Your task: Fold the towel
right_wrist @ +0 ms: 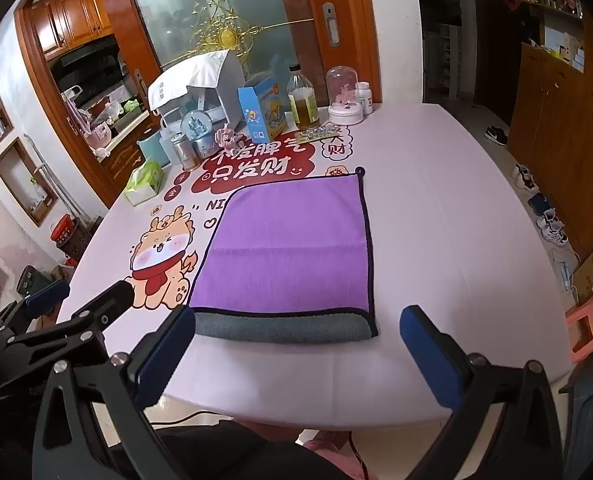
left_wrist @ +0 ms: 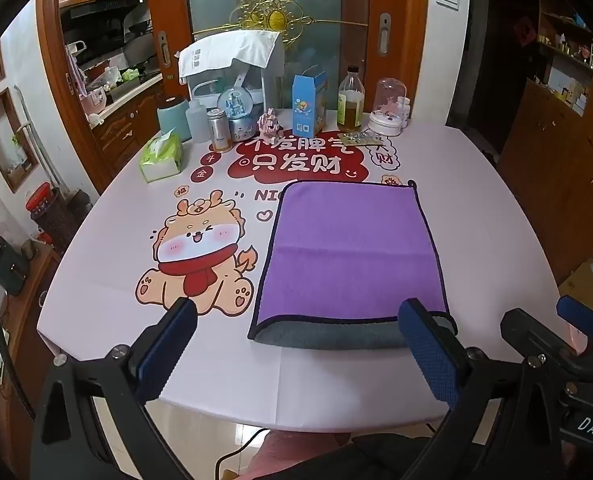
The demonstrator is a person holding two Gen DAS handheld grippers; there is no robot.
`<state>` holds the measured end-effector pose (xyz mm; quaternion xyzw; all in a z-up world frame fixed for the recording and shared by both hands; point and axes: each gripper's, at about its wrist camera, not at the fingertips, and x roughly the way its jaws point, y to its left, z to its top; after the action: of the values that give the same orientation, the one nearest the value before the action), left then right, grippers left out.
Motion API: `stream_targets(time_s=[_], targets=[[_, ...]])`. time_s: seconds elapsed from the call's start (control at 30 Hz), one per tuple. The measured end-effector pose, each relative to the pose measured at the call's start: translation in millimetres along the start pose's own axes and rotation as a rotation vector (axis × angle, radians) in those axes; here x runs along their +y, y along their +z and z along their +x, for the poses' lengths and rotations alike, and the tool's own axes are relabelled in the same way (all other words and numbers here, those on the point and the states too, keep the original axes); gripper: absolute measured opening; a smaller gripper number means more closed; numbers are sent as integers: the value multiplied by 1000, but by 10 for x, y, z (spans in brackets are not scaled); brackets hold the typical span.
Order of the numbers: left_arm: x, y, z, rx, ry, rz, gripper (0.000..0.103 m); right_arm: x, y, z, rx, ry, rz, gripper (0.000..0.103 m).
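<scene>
A purple towel (left_wrist: 352, 252) with a dark hem lies flat on the pale pink table (left_wrist: 476, 220), folded so its grey underside shows along the near edge. It also shows in the right wrist view (right_wrist: 292, 248). My left gripper (left_wrist: 296, 352) is open and empty, held above the table's near edge, just short of the towel's near edge. My right gripper (right_wrist: 298, 354) is open and empty, also near the front edge and just short of the towel. The right gripper shows at the right of the left wrist view (left_wrist: 568, 332), and the left gripper at the left of the right wrist view (right_wrist: 76, 300).
Clutter lines the table's far side: a green tissue pack (left_wrist: 161, 158), a teal canister (left_wrist: 173, 118), a metal tin (left_wrist: 220, 130), a snow globe (left_wrist: 238, 116), a blue carton (left_wrist: 309, 104), an oil bottle (left_wrist: 350, 100) and a glass dome (left_wrist: 388, 108). A pink stool (right_wrist: 590, 326) stands to the right.
</scene>
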<state>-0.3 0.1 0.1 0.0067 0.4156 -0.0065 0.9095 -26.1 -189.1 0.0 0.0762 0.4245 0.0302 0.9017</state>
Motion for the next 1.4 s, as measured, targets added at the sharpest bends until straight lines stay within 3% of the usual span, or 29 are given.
stream_targets(time_s=[0.47, 0.97, 1.4], targets=[[-72, 39, 59, 22, -3, 6, 100, 67, 55, 10, 10, -15, -3, 102], [129, 26, 112, 35, -9, -15, 100, 127, 40, 113, 28, -26, -3, 102], [155, 9, 182, 55, -22, -31, 100, 28, 99, 40, -5, 12, -25, 102]])
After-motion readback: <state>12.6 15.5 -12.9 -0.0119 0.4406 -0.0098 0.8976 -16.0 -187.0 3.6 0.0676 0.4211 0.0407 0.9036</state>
